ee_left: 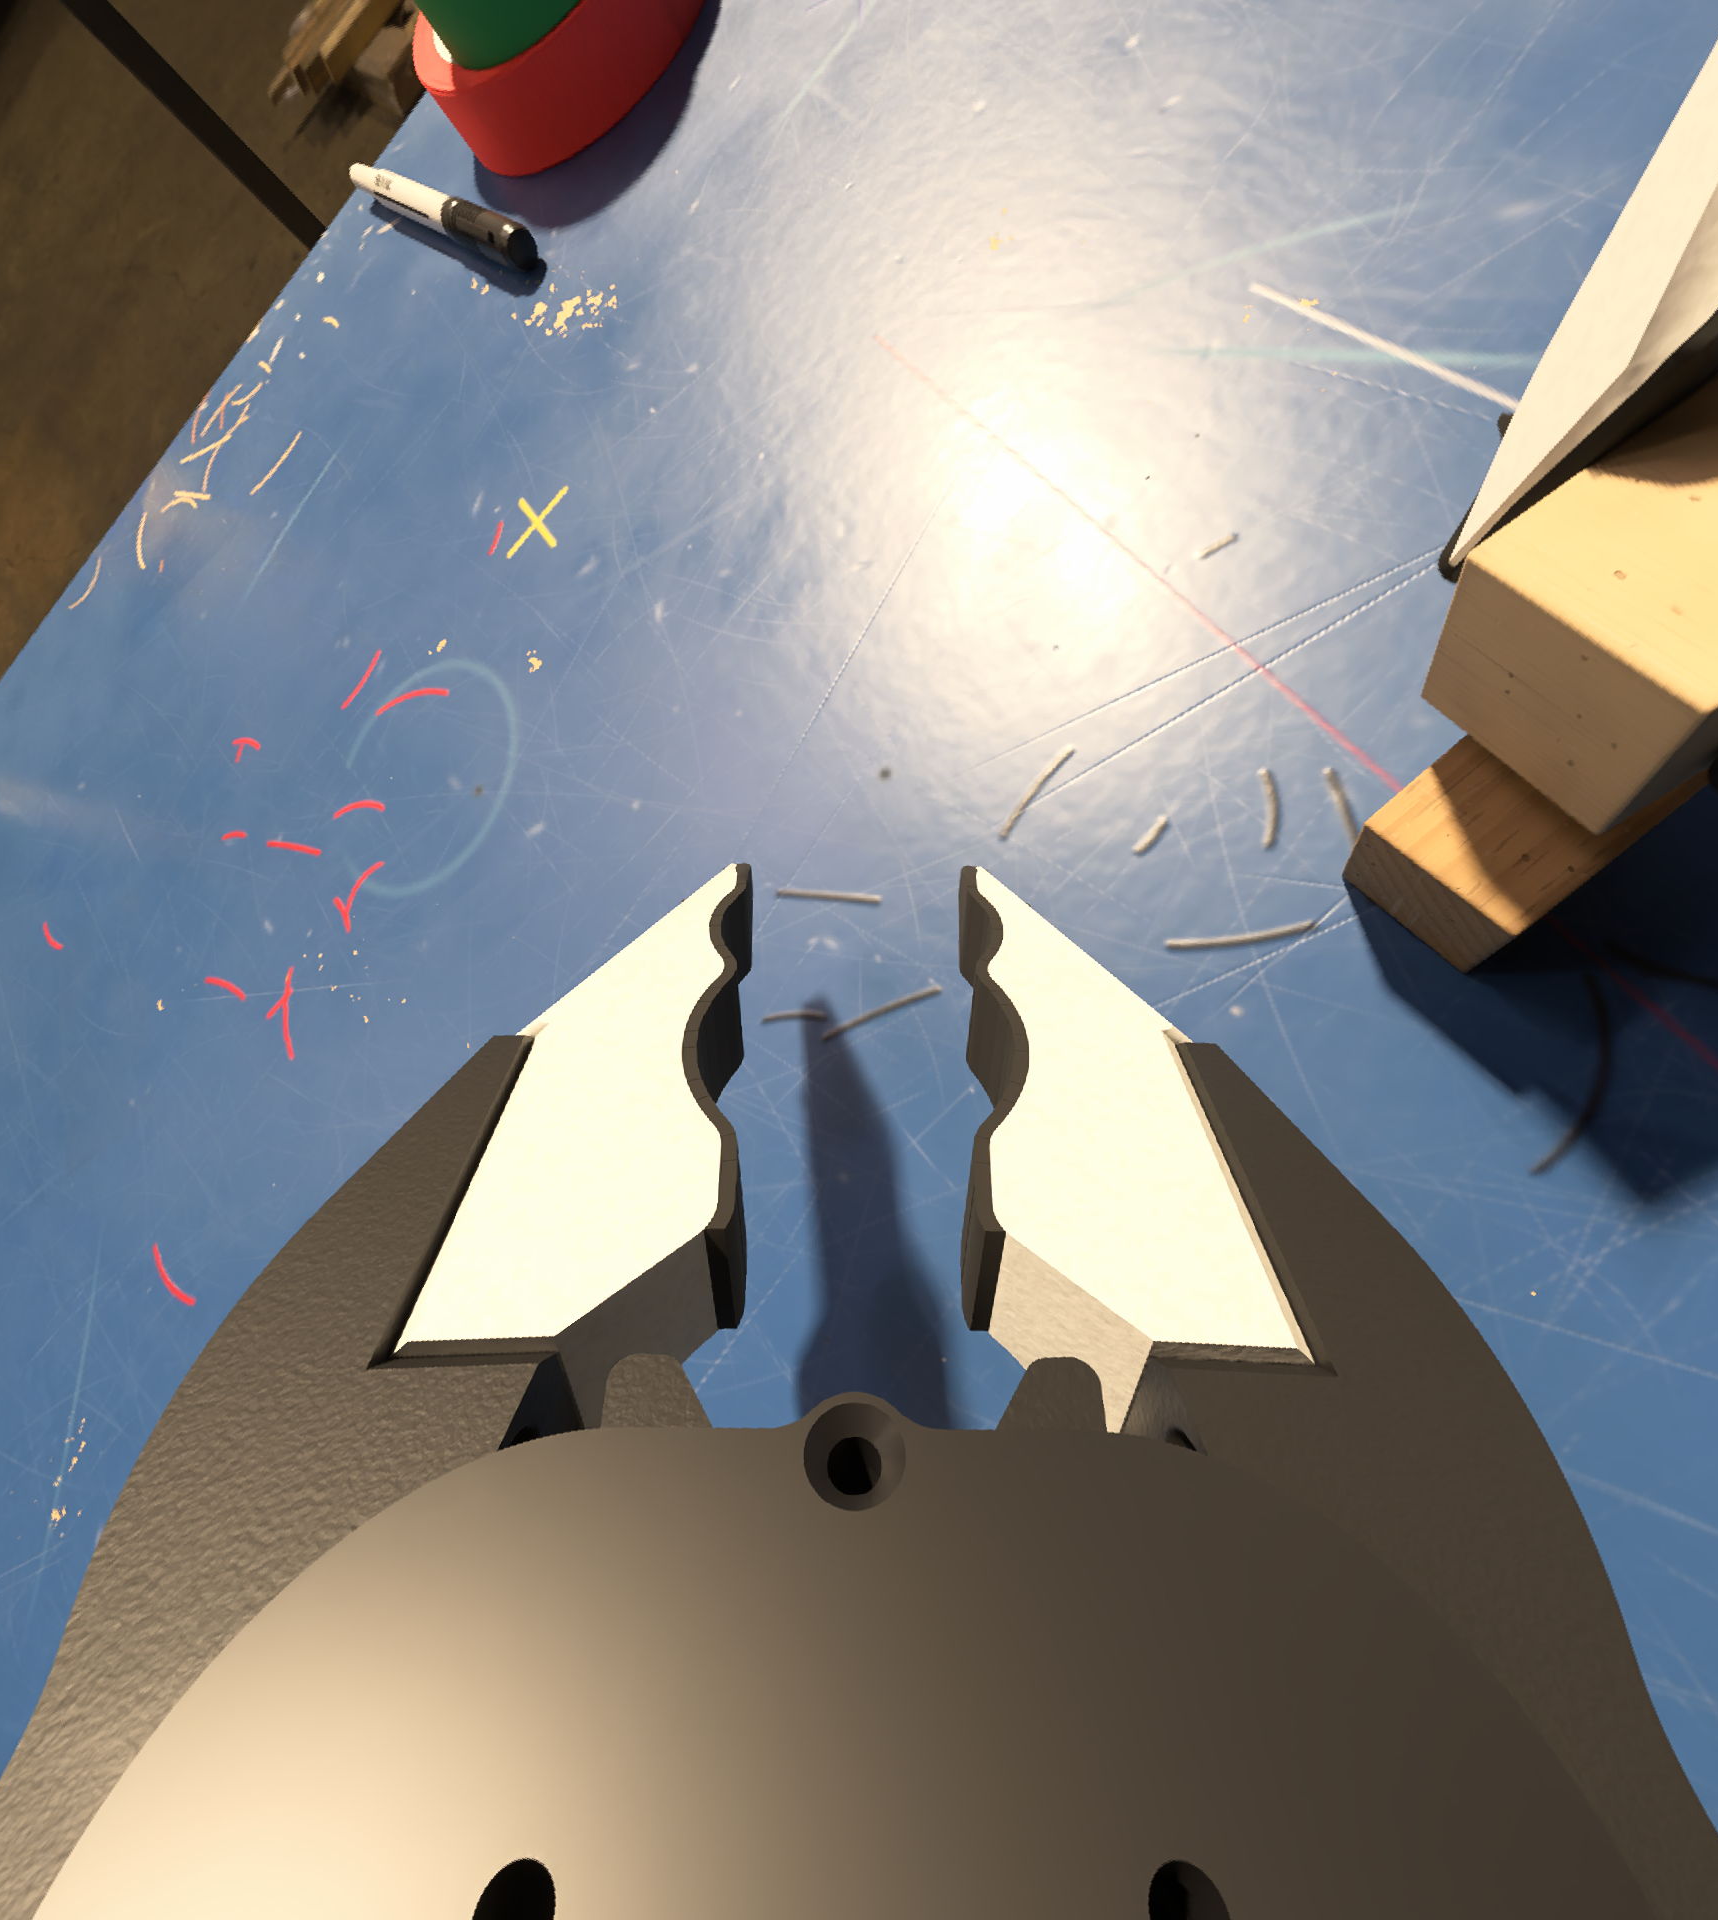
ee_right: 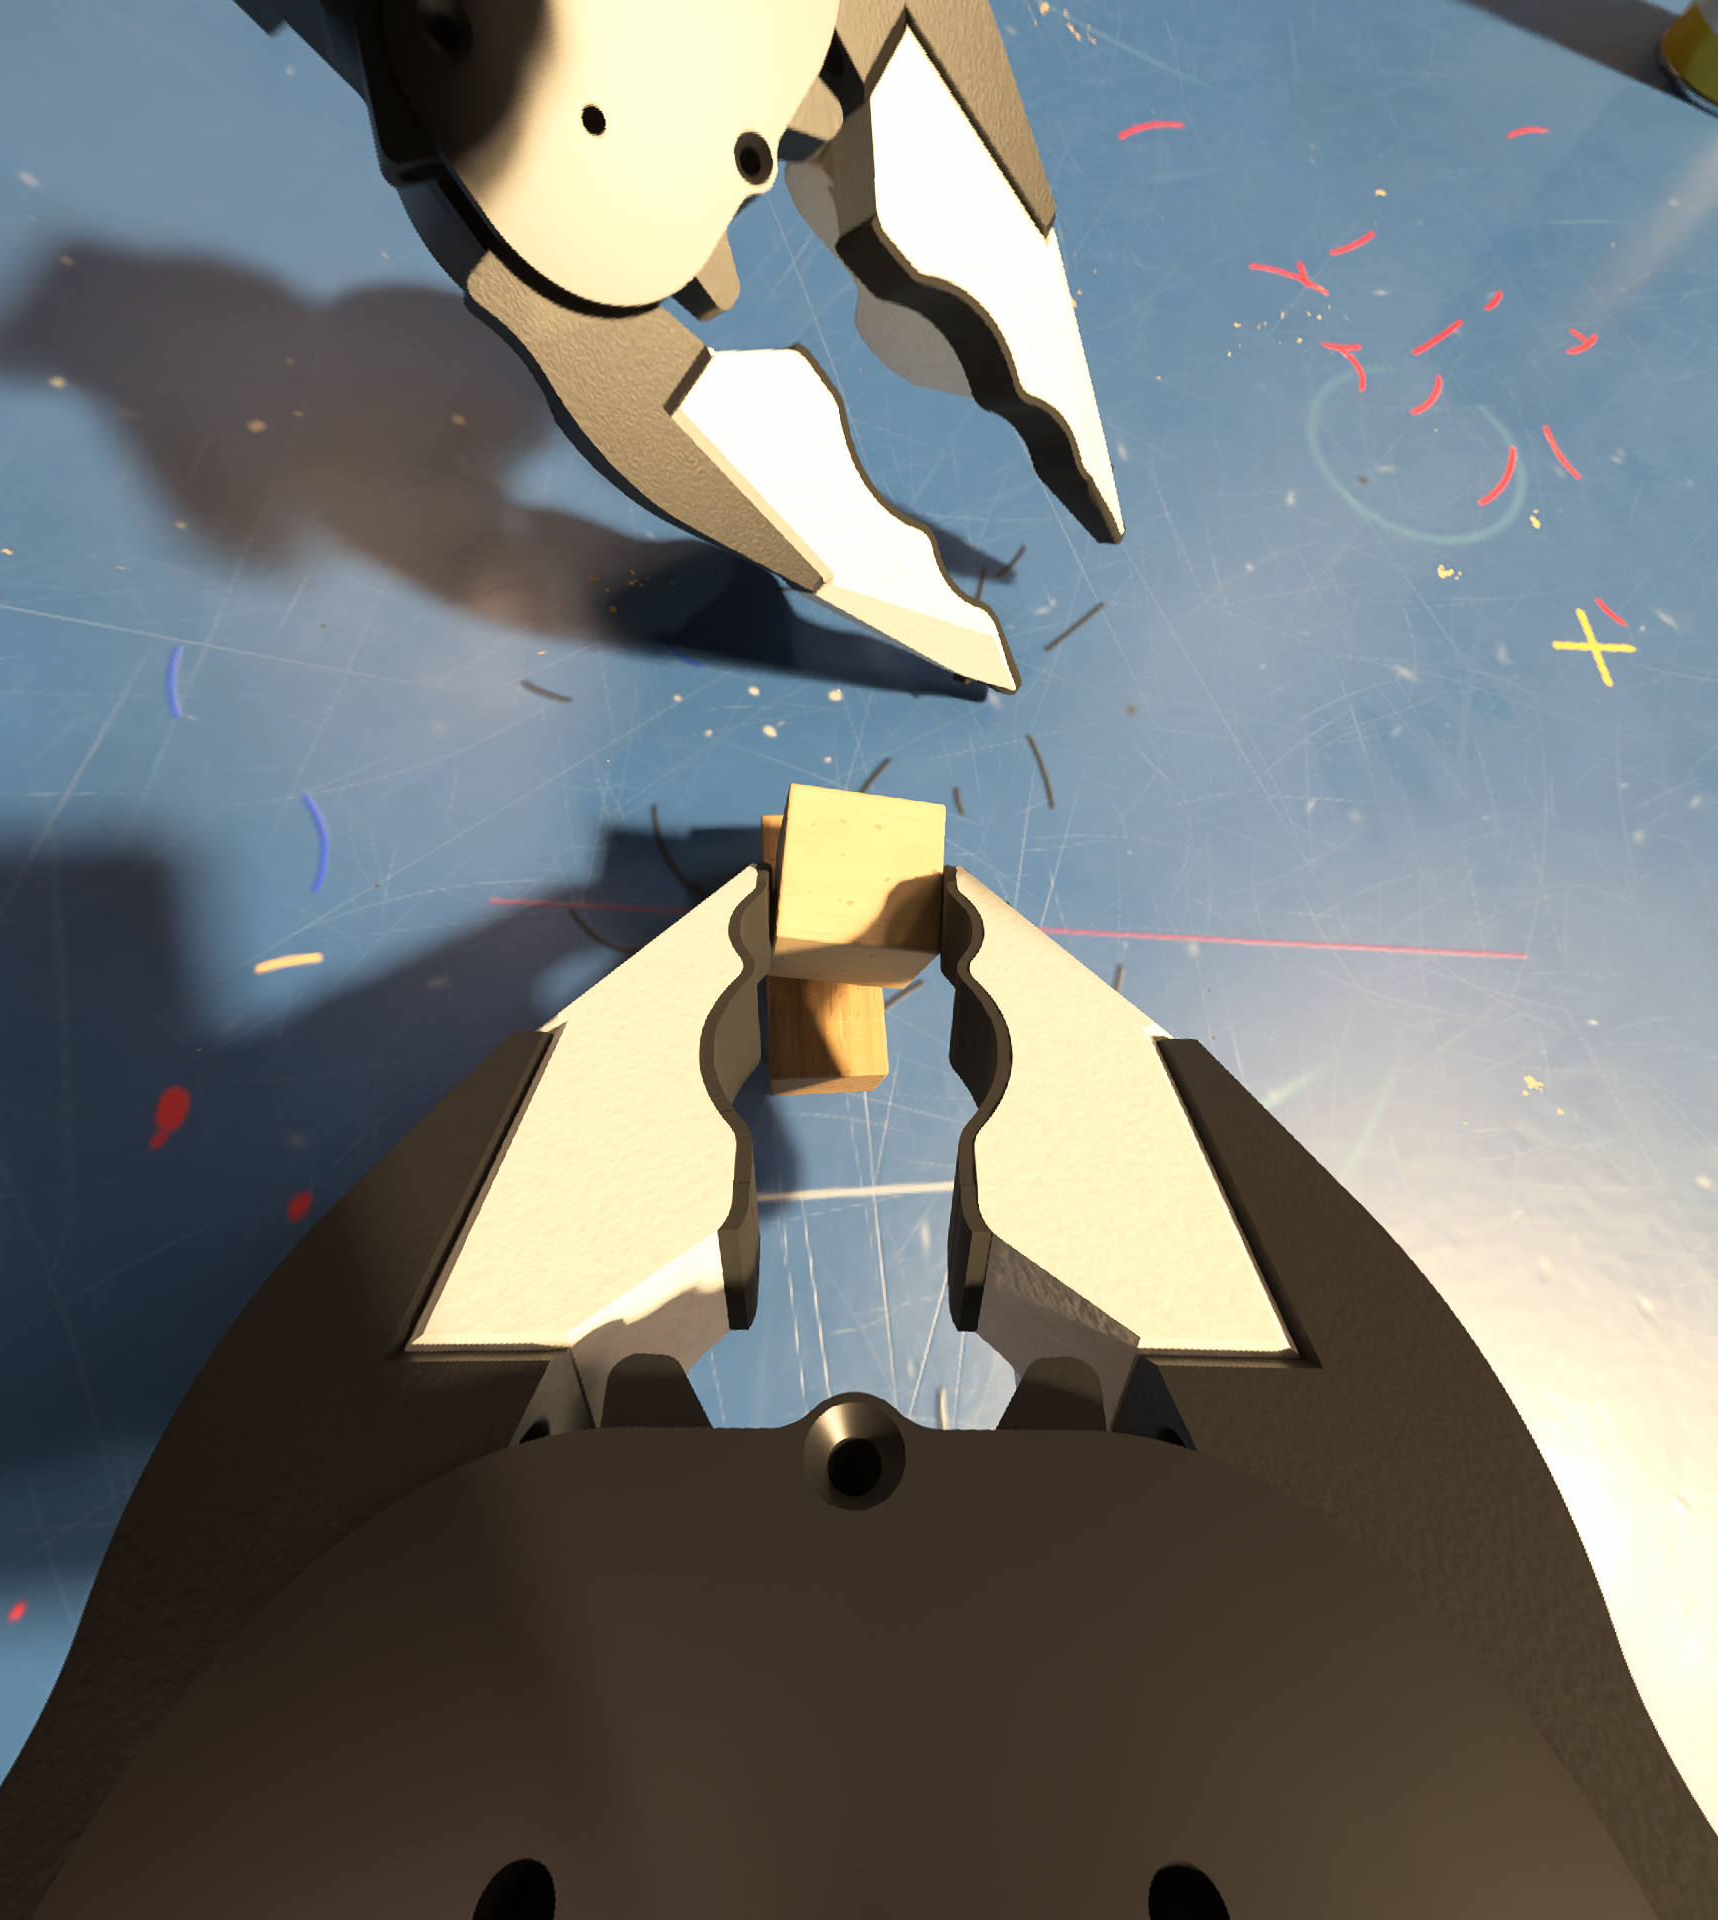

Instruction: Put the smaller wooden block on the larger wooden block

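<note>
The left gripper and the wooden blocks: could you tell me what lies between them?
Only bare blue tabletop with scuffs separates the left gripper from the stacked blocks, as the left wrist view shows.

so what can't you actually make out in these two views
- Left wrist view: the pale block runs off the right edge; the right gripper's finger hides its top.
- Right wrist view: the darker block is mostly under the pale one, so whether they touch is unclear.
- Left wrist view: the red object is cut by the top edge.

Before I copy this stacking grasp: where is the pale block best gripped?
Across its two opposite flat side faces, from above. The pale block sits between the right gripper fingertips that way, above the darker block.
</note>
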